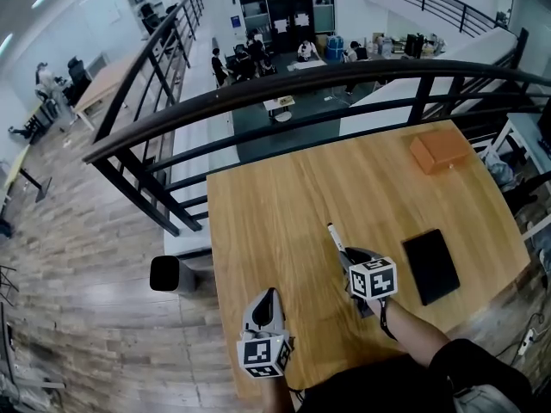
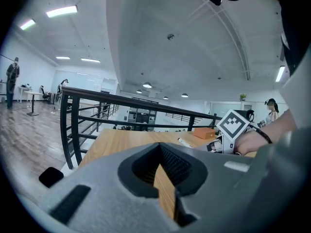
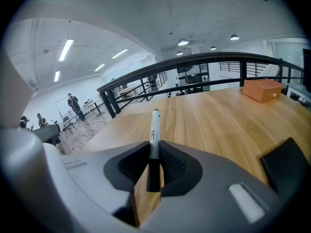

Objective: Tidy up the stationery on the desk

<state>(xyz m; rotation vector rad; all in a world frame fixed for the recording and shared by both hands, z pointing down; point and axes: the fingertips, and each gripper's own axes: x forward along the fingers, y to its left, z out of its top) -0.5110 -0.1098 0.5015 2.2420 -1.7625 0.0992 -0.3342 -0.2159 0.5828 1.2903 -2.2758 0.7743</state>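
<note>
The right gripper (image 1: 346, 259) has its fingers clamped on a marker pen (image 3: 154, 130) above the table (image 1: 275, 213). The left gripper (image 1: 269, 298) is empty, fingers together. The pen likely needs carrying to the orange box (image 1: 439, 151) next.

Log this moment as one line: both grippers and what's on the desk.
left hand-held gripper: shut, empty | right hand-held gripper: shut on marker | wooden desk: orange box, flat black item
</note>
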